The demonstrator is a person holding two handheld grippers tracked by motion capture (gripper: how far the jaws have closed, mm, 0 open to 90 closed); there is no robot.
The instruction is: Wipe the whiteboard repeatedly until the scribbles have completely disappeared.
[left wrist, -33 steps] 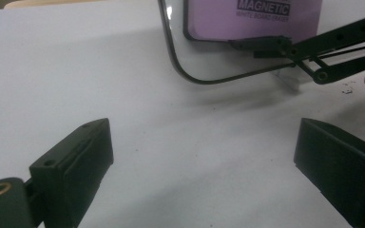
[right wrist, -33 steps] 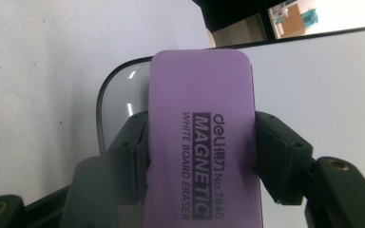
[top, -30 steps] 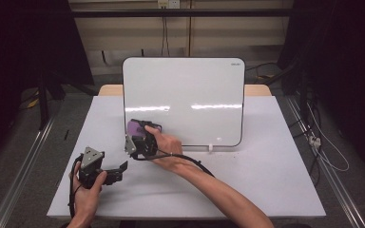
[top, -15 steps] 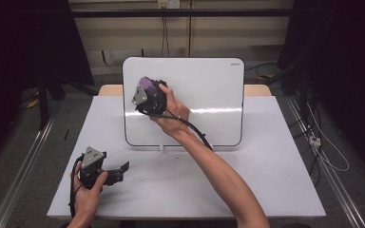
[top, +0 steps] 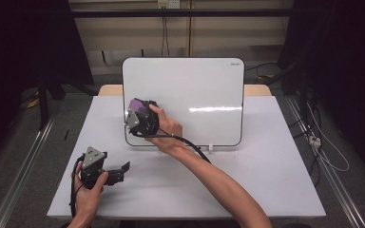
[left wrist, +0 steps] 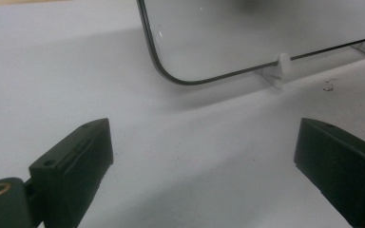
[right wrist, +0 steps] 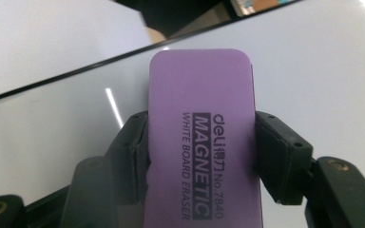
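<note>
In the high view, one whiteboard (top: 190, 95) stands propped upright on the white table (top: 266, 180), with two small clear feet along its bottom edge. The right tool (top: 140, 118) is held against the board's lower left part, carrying one purple eraser (top: 135, 105) at the board's surface. The left tool (top: 116, 172) rests low on the table near its front left, well apart from the board, its jaws spread wide with nothing between them.

In the left gripper view, the two black jaws stand far apart over bare table; the board's rounded lower corner (left wrist: 171, 71) and one clear foot (left wrist: 278, 71) lie ahead.

In the right gripper view, both jaws clamp the sides of the single eraser (right wrist: 202, 137), printed "MAGNETIC WHITE BOARD ERASER", before the whiteboard (right wrist: 52, 133).
</note>
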